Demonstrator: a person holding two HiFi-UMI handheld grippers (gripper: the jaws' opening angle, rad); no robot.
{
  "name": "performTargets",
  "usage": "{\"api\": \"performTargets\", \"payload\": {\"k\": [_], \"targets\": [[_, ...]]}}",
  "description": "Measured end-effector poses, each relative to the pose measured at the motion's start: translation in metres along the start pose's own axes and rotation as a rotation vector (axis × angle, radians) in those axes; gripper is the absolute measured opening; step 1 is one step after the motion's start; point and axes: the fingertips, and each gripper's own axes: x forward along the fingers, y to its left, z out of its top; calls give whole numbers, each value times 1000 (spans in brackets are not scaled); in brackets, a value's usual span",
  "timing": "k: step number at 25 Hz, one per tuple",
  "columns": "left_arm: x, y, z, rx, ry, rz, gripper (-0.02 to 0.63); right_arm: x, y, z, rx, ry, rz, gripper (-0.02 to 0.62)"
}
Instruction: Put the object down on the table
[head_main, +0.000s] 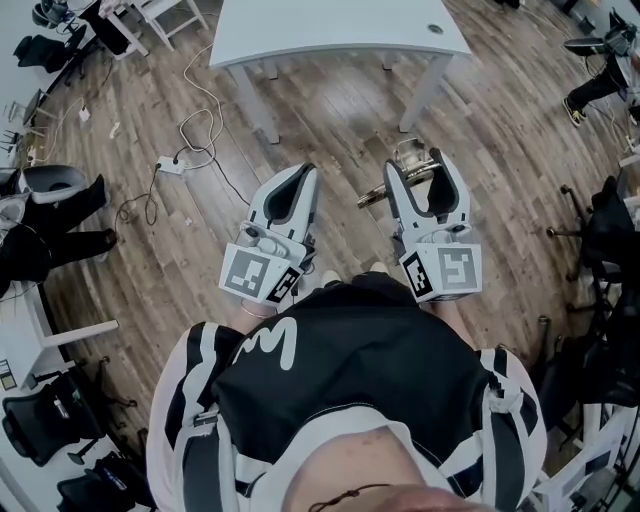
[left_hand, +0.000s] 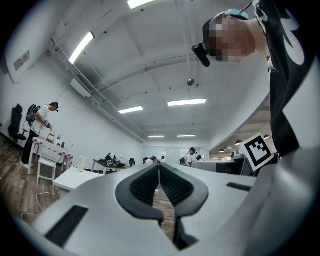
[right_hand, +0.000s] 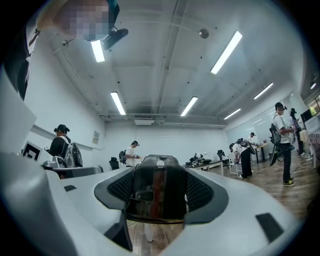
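Right gripper (head_main: 417, 172) is clamping 1 dark, glassy, brass-handled object (head_main: 409, 152). Left gripper (head_main: 301, 176) is pinched closed on nothing. White rectangular table (head_main: 340, 35) is lying ahead, upper centre, nearer the right gripper.

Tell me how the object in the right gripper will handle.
The see-through object looks hard and glossy: probably rigid, perhaps slippery in the right gripper. A brassy part juts sideways, so it may tip when released.

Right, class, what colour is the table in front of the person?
The table is white; the head view shows it best.
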Motion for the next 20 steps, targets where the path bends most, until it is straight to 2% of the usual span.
{"api": "performTargets", "payload": {"k": [9,20], "targets": [[-13,7,-1,-21,1,-15,11,-12,3,-4,15,6,-62,303],[17,8,-14,-43,11,-57,11,-2,-13,-20,25,43,-77,302]]}}
